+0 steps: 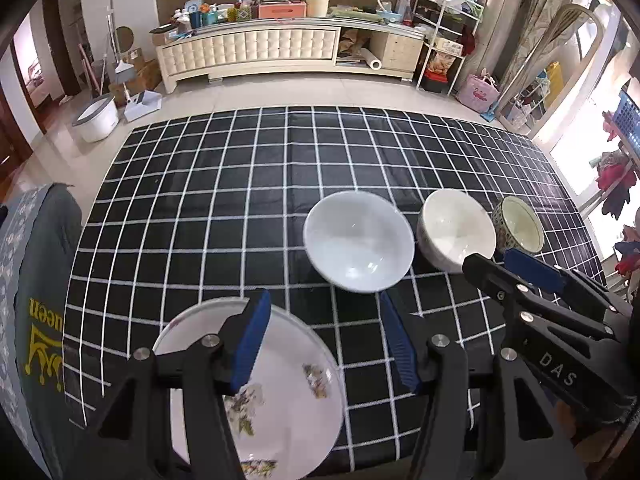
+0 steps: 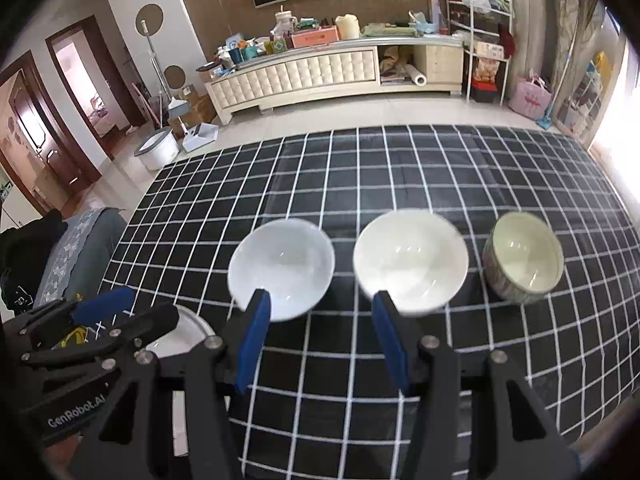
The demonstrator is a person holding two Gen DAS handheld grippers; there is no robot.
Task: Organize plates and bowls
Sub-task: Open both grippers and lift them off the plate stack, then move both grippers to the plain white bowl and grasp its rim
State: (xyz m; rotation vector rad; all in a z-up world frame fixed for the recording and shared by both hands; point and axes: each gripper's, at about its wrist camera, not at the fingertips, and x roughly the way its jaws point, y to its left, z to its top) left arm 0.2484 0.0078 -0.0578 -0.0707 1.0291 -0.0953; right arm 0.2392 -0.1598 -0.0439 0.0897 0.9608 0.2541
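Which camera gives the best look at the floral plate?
The left wrist view: the floral plate lies near whole under the open left gripper. The right wrist view shows only a sliver of its rim behind that gripper.

A cluttered cream cabinet (image 1: 256, 50) stands against the brown wall (image 2: 208, 20). Pale tiled floor (image 1: 280, 94) shines. Daylight glares from the window (image 2: 612, 136) at right.

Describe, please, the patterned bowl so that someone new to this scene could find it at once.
Start at the black tablecloth with white grid lines. Three bowls stand on it in a row; go to the right end, past the bluish-white bowl and the cream bowl. The patterned bowl is the smallest, with steep sides, and the only one with a dark patterned outside.
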